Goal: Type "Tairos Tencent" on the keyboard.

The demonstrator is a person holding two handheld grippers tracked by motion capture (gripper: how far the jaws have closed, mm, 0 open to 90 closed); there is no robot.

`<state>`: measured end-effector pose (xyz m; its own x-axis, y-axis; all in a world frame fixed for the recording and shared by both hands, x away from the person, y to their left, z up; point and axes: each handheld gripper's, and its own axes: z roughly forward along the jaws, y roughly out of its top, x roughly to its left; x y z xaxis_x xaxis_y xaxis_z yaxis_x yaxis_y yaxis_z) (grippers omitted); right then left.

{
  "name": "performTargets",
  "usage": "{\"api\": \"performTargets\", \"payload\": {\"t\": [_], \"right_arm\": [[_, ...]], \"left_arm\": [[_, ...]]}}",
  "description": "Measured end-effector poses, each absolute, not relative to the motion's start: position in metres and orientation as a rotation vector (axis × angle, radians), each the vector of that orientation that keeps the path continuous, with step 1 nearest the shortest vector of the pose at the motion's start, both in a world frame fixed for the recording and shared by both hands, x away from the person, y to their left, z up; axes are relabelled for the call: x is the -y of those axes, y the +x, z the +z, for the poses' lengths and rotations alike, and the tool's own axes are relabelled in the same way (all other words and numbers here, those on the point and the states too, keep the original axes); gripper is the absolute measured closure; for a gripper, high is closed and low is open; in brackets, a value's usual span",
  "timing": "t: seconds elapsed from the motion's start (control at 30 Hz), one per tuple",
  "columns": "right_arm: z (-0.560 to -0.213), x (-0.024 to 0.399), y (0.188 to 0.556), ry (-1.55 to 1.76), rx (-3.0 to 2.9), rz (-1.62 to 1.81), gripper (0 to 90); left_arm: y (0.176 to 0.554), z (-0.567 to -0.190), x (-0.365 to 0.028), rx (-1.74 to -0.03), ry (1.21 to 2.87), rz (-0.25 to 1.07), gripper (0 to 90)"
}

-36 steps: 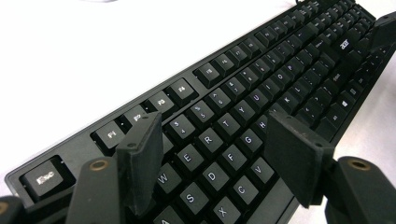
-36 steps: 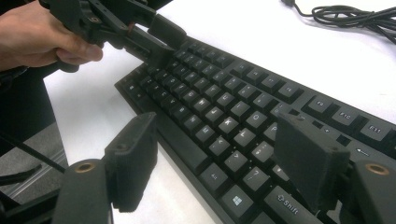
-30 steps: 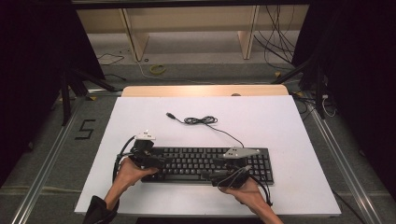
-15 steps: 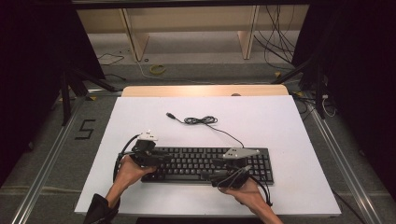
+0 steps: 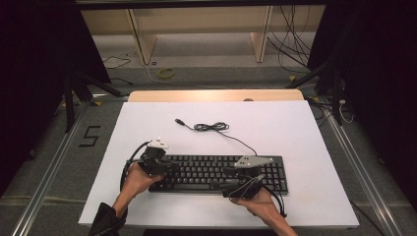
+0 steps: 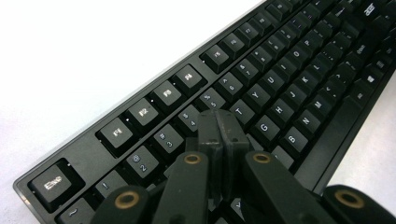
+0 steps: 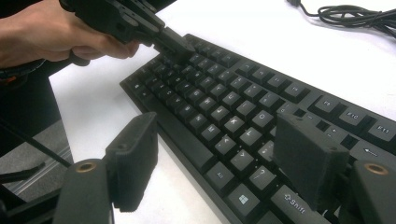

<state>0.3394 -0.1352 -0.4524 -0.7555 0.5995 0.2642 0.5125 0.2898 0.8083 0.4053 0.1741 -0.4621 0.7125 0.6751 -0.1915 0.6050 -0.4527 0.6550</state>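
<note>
One black keyboard lies near the front of the white bench, its one coiled cable behind it. Two grippers work it: the left gripper, fingers just pressed together, tips on the left keys; the right gripper, fingers spread, over the right half.

The left tool has just been closing, jaws together, empty; the right tool gapes wide.
</note>
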Motion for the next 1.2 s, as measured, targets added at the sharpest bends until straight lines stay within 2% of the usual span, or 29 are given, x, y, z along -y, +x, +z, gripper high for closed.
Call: {"api": "performTargets", "payload": {"t": [0.47,0.77,1.2], "right_arm": [[-0.453,0.135,0.339,1.060,-2.452,1.480,31.7],[-0.452,0.136,0.340,1.067,-2.447,1.485,31.7],[-0.449,0.135,0.339,1.058,-2.441,1.490,32.1]], "left_arm": [[0.407,-0.471,-0.170,-0.989,2.235,0.148,89.1],[0.405,-0.469,-0.169,-1.001,2.206,0.152,88.8],[0.401,-0.460,-0.179,-0.994,2.107,0.065,65.5]]}}
